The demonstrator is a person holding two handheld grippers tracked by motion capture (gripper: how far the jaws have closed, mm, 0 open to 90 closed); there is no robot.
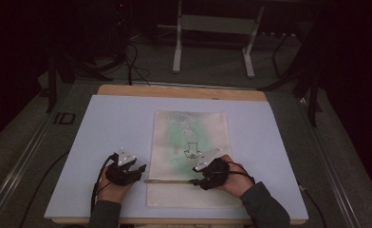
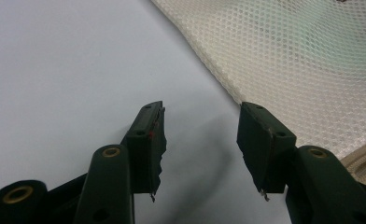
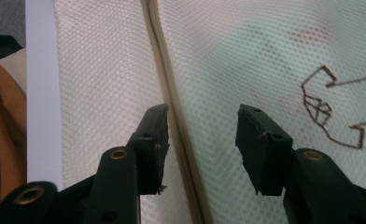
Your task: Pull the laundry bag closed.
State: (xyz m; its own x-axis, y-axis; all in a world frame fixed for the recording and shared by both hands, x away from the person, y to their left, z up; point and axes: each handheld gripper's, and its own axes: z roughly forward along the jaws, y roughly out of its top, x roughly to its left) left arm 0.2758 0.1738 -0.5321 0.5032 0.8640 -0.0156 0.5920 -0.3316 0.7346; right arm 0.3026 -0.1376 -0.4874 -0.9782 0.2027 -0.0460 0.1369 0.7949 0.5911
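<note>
- The mesh bag (image 1: pixel 193 156) lies flat on the pale blue mat (image 1: pixel 113 128); every place below is given from the bag. Something green shows faintly through its weave, with a dark outlined drawing near the middle.
- The right gripper (image 3: pixel 202 140) hangs over the bag's near part, jaws well apart and holding nothing — the zipper band (image 3: pixel 172 116) runs just inside its one jaw.
- The left gripper (image 2: pixel 200 140) sits off the bag's left edge over bare mat, jaws wide and empty.
- Risk, as I judge it: a bite on the zipper line may catch only loose mesh beside the band, so the netting bunches and lifts while the zipper stays put.
- With the left gripper clear of the bag, nothing pins the fabric — a pull along the band could drag the whole bag across the smooth mat.
- The mesh is cream, fine and honeycombed, thin and limp; the band is a firmer tan ridge; the jaw pads are matt black with frayed edges.
</note>
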